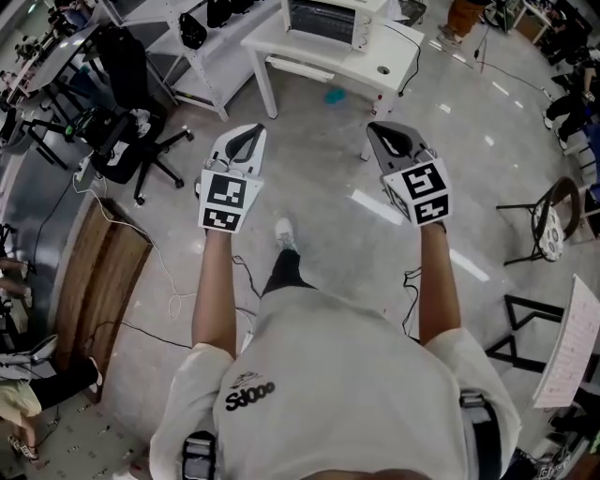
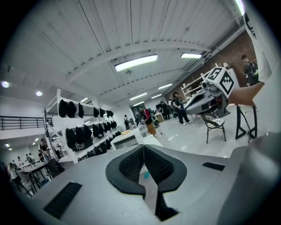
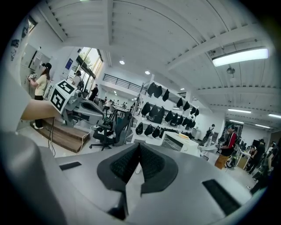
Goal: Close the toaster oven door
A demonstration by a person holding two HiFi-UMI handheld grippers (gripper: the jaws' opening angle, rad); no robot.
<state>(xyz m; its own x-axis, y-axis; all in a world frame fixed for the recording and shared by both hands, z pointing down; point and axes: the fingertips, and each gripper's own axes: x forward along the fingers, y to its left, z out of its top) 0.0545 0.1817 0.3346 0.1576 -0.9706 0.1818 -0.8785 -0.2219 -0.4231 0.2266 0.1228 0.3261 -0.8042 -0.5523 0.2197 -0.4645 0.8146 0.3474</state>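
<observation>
Well short of toaster oven [image 1: 328, 23] at twelve o'clock, left gripper [image 1: 249, 131], right gripper [image 1: 377, 129] pressed together, empty, aimed for pushing

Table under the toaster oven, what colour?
White table; clearest in the head view.

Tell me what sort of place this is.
Likely a large open workshop or lab hall: overhead strip lights, white racks of black gear, and a toaster oven on a white table.
</observation>
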